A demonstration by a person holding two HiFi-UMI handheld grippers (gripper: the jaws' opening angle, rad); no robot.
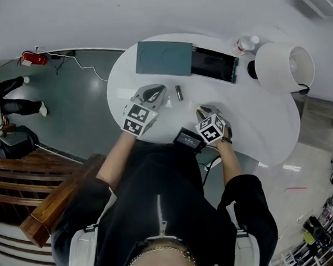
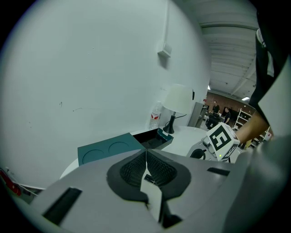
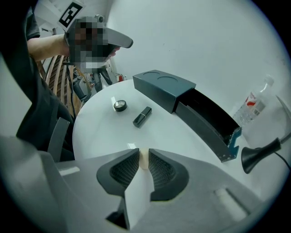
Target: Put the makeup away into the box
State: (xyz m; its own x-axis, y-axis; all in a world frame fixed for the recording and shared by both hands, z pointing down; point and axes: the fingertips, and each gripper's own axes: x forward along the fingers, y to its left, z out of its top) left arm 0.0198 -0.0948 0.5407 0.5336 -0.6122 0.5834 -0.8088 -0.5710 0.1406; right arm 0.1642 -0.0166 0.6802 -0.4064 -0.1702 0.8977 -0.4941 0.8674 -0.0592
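White and oval, the desk stood against a pale wall, with grey floor to its left. At the desk's far edge lay the box, its teal sleeve on the left and its black drawer pulled out to the right. Right of the drawer stood a white-shaded lamp, with a clear bottle just beside it at the wall.

A dark lipstick lay on its side on the desk, near the sleeve and apart from it. In the right gripper view a small round black jar sat just left of the lipstick, the two not touching.

The left gripper was held over the desk left of the lipstick. Its jaws were pressed together with nothing between them, as the left gripper view showed.

The right gripper pointed steeply down at the near right part of the desk. Its jaws were pinching a small cream-coloured item at their tips. Whether that item touched the desk could not be told.
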